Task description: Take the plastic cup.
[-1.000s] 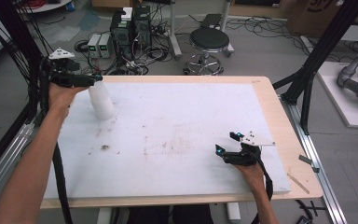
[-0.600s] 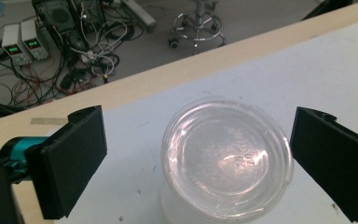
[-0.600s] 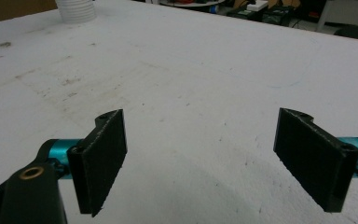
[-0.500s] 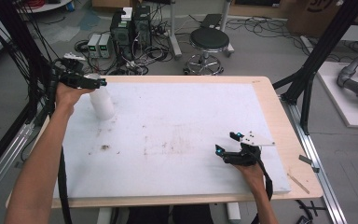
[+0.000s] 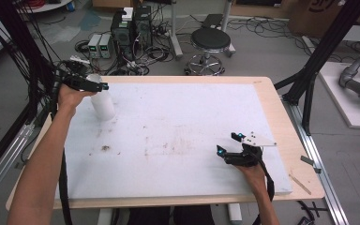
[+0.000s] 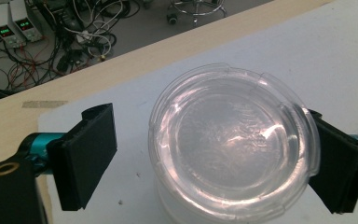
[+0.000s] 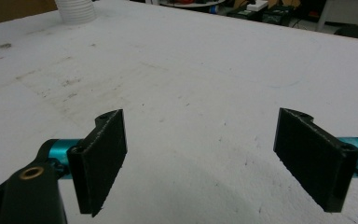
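A white ribbed container (image 5: 103, 107) with a clear plastic lid (image 6: 233, 140) stands upright at the far left of the white table mat (image 5: 178, 122). My left gripper (image 5: 101, 87) is over its top, the lid between the jaws. The jaws have just been closing. In the left gripper view (image 6: 212, 133) the right pad (image 6: 338, 172) sits at the lid's rim, while the left pad (image 6: 91, 156) still stands clear of it. My right gripper (image 5: 228, 143) rests low over the mat's near right part, open and empty (image 7: 200, 140). The container (image 7: 76, 10) appears far off in that view.
The mat carries dark smudges (image 5: 105, 148) in its middle and left. A wooden table edge (image 5: 281, 122) frames it. Behind the table are a stool (image 5: 211, 42), power supplies (image 5: 101, 45) and tangled cables on the floor.
My left hand has come down and slightly left, bringing the gripper from beside the container's top onto its lid. The right gripper has not moved.
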### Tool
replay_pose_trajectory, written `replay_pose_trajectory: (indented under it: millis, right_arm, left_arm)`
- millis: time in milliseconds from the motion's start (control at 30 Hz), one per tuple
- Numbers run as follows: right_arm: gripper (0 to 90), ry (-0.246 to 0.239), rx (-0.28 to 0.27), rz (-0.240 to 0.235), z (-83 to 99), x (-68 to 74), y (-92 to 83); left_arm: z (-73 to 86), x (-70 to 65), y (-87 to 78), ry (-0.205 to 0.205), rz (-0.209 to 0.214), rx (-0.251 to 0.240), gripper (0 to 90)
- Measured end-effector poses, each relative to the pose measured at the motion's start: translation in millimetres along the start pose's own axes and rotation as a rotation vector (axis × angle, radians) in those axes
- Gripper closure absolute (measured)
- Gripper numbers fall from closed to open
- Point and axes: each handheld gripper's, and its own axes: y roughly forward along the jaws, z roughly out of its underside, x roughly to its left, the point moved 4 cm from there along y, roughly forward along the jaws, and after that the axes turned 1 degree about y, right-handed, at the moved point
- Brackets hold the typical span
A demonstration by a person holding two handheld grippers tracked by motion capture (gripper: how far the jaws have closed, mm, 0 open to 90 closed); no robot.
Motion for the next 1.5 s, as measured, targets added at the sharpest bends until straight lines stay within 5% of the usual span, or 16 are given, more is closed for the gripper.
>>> replay_pose_trajectory:
  millis: [767,1500]
  right_arm:
    - [17.2,-0.005,0.000,0.005,0.1,0.0,0.0]
    - [17.2,-0.005,0.002,0.009,0.0,0.1,0.4]
  left_arm:
    - [2.1,-2.7,3.0,0.010,0.052,0.035,34.3]
    - [-8.6,-3.8,-9.3,0.012,0.042,0.006,36.5]
